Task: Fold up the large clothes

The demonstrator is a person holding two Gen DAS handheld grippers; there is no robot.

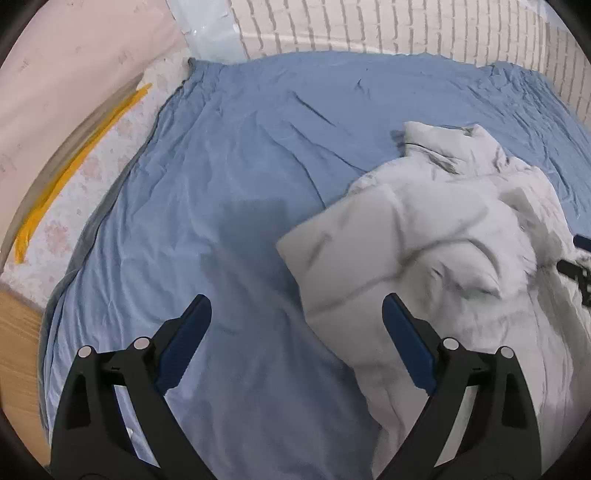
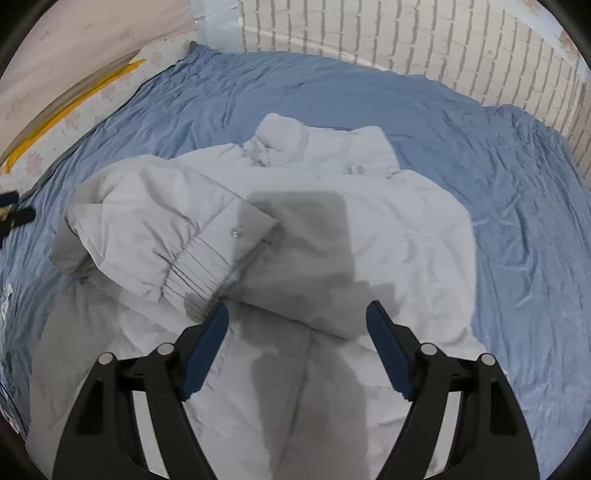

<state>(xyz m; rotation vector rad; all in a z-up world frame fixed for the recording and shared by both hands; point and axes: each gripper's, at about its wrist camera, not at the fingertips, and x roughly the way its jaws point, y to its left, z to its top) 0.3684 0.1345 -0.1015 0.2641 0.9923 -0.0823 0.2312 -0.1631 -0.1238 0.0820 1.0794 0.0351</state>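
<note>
A white puffer jacket (image 2: 332,229) lies on a blue sheet (image 2: 517,206), collar at the far end, one sleeve with an elastic cuff (image 2: 192,273) folded across its front. My right gripper (image 2: 297,314) is open and empty above the jacket's lower front. In the left wrist view the jacket (image 1: 443,258) lies to the right, and my left gripper (image 1: 297,306) is open and empty above the sheet (image 1: 221,184), its right finger over the jacket's left edge.
A white brick wall (image 1: 369,26) runs behind the sheet. A pale patterned floor strip with a yellow line (image 1: 74,170) lies to the left. A wooden surface (image 1: 18,350) shows at lower left. The other gripper shows at the right edge (image 1: 580,266).
</note>
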